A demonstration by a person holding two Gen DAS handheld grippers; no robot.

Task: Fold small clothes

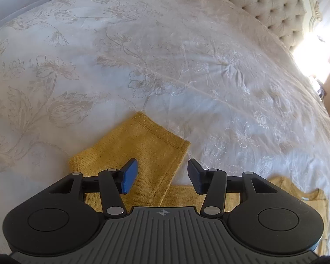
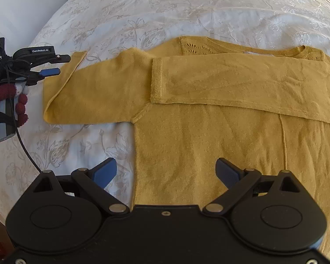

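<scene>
Where it lies: spread flat on a bed (image 2: 165, 6) with a white floral cover, a mustard sweater (image 2: 209, 143) sits front up, neck toward the far side.
Right sleeve: folded across the chest, its cuff (image 2: 156, 81) lying near the left shoulder seam.
Left sleeve (image 2: 94, 94): stretched out sideways to the left, cuff end at the edge of the knit, flat on the cover.
Left gripper (image 1: 162, 175): poised over the left sleeve's cuff end; its blue fingers (image 1: 129, 176) stand partly apart with nothing between them, one above the knit and the other over the cover just past the sleeve edge.
Left hand (image 2: 2, 112): in a dark red glove, wrapped round the gripper's handle, a black cable trailing down.
Right gripper (image 2: 166, 172): above the sweater's lower left side; fingers spread wide, holding nothing.
Background: a tufted headboard (image 1: 272, 6) at the far end.
</scene>
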